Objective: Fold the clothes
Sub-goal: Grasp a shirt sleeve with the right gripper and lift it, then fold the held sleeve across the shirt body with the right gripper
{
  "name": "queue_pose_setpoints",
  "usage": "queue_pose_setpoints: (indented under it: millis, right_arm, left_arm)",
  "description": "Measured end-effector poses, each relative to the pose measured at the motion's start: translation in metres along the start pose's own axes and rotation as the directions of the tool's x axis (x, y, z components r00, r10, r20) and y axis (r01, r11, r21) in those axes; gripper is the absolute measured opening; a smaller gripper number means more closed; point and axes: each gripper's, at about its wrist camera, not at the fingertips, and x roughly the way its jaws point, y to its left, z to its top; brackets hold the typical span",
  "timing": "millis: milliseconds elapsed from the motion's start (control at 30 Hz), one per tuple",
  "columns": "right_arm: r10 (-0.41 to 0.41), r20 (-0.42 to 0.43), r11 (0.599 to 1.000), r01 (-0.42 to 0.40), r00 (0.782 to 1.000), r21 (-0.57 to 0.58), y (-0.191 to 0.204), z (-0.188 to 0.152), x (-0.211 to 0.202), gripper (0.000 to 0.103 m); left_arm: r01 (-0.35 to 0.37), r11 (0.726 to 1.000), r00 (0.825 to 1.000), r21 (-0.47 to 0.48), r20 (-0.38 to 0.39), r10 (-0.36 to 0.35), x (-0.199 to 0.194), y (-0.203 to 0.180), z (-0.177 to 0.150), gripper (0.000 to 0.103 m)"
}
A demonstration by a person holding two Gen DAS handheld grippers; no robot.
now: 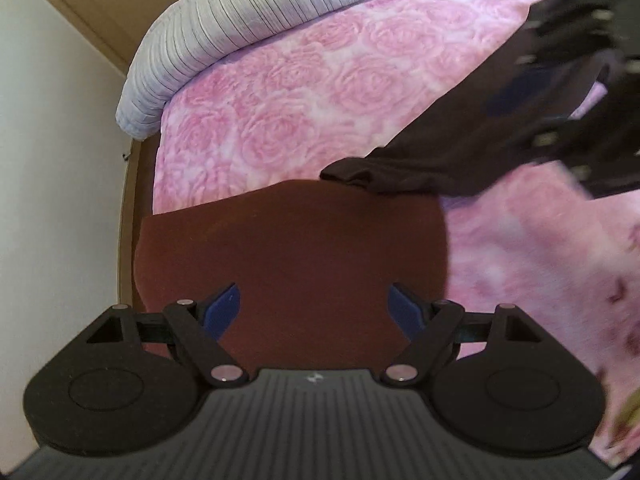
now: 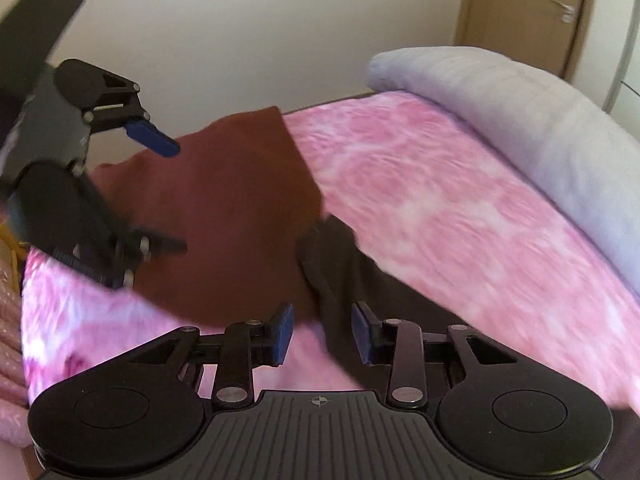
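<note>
A folded reddish-brown garment (image 1: 292,252) lies on the pink rose bedspread (image 1: 280,92). My left gripper (image 1: 314,306) hovers over it, jaws wide open and empty; it also shows in the right wrist view (image 2: 172,196). A dark brown garment (image 1: 448,152) lies stretched beside the red one, its end touching it. In the right wrist view the dark garment (image 2: 340,276) runs between the blue pads of my right gripper (image 2: 322,334), whose jaws stand part open with a gap on each side. The right gripper shows blurred in the left wrist view (image 1: 560,92). The red garment also shows in the right wrist view (image 2: 224,208).
A grey striped pillow or duvet roll (image 1: 224,28) lies along the far side of the bed (image 2: 520,120). A cream wall (image 1: 52,160) and the bed's wooden edge (image 1: 128,240) border one side. A wooden door (image 2: 528,12) stands behind. Patterned pink fabric (image 2: 8,320) lies at the left.
</note>
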Motion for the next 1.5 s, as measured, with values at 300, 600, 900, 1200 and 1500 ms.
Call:
queue_pose_setpoints:
  millis: [300, 600, 900, 1200, 1500]
  right_arm:
    - [-0.011, -0.071, 1.0, 0.011, 0.997, -0.007, -0.003, 0.026, 0.096, 0.034]
    - [0.003, 0.084, 0.991, -0.014, 0.996, 0.13, -0.023, 0.032, 0.031, 0.003]
    - [-0.582, 0.359, 0.739, 0.291, 0.729, 0.608, -0.174, -0.058, -0.235, 0.003]
    - [-0.63, -0.199, 0.223, 0.42, 0.751, 0.88, -0.301, -0.347, -0.256, 0.003]
    - [-0.685, -0.021, 0.313, 0.32, 0.728, 0.894, -0.33, -0.368, -0.325, 0.003]
  left_arm:
    - [0.048, 0.989, 0.998, -0.142, -0.023, -0.051, 0.019, 0.004, -0.029, 0.078]
    - [0.13, 0.984, 0.991, -0.124, -0.007, -0.132, 0.007, -0.034, -0.021, 0.078]
    - [0.223, 0.974, 0.97, 0.033, 0.09, -0.226, -0.011, -0.127, 0.056, 0.078]
    - [0.289, 0.948, 0.945, 0.133, 0.119, -0.304, 0.0, -0.28, 0.144, 0.078]
    - [0.3, 0.936, 0.94, 0.181, 0.112, -0.323, 0.021, -0.357, 0.204, 0.078]
